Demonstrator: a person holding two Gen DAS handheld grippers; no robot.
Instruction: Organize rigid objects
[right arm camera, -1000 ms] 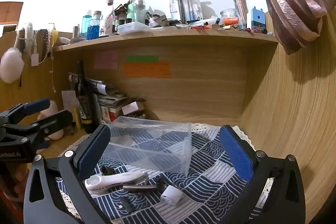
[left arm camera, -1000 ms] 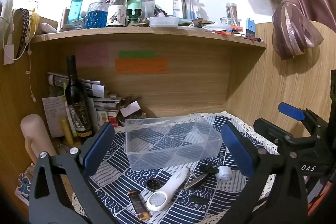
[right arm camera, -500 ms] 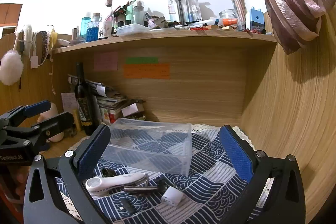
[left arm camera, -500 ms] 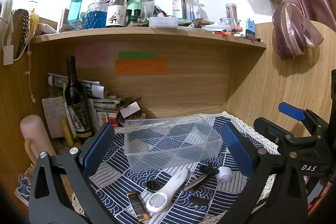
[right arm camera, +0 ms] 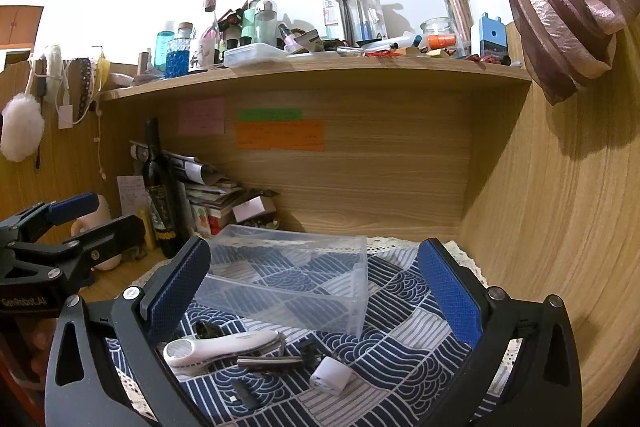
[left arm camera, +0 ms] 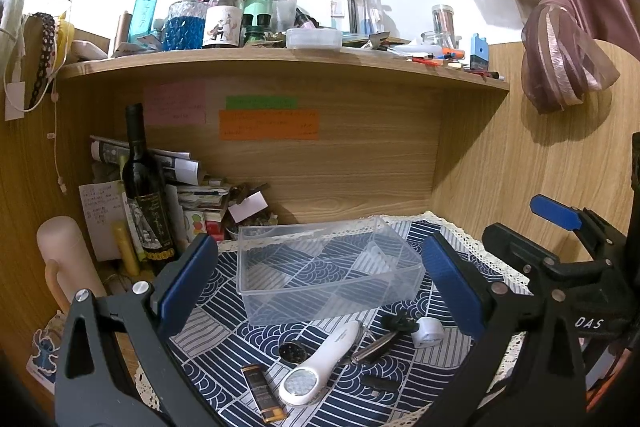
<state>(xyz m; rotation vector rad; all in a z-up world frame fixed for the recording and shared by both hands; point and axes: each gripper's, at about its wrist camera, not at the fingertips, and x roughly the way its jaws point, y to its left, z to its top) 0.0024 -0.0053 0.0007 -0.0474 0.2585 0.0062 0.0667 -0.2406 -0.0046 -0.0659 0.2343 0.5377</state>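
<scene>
Clear plastic bin [left arm camera: 328, 267] — divided, rectangular — on patterned cloth [left arm camera: 224, 311]

wood desk [left arm camera: 352, 203], blue patterned cloth [left arm camera: 216, 311] on it, cloth carries clear plastic box [left arm camera: 328, 267], white handheld device [left arm camera: 324, 363], small white cap [left arm camera: 429, 332], metal clip [left arm camera: 374, 347], wine bottle [left arm camera: 146, 195] on bare wood at left

And we're in someone's home, a lived-in desk nook. A wooden shelf [left arm camera: 280, 61] is crowded with bottles and toiletries, sticky notes [left arm camera: 269, 124] are stuck to the back panel, and a wine bottle [left arm camera: 145, 195] stands by stacked papers [left arm camera: 188, 183]. A tied-back pink curtain [left arm camera: 560, 67] hangs at right, and a blue patterned lace-edged cloth [right arm camera: 400, 307] covers the counter.
</scene>
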